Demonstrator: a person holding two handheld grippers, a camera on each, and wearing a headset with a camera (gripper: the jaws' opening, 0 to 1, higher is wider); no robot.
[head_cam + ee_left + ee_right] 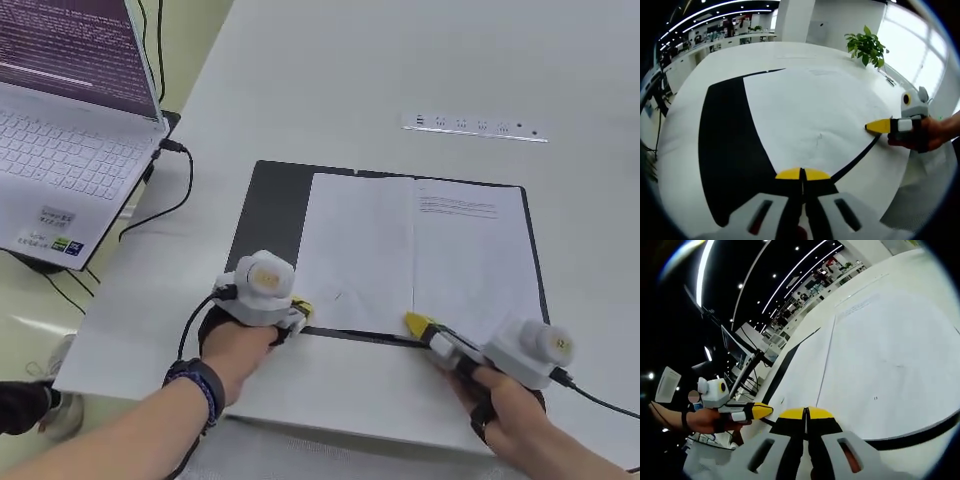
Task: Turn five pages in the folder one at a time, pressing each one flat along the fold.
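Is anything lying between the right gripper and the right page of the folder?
Nothing visible. The right gripper sits shut at the bottom edge of the folder near the fold; the right page lies bare.

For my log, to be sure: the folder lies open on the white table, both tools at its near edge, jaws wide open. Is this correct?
Only the jaws are wrong: the left tool and right tool are both shut, as the two gripper views show. The rest stands.
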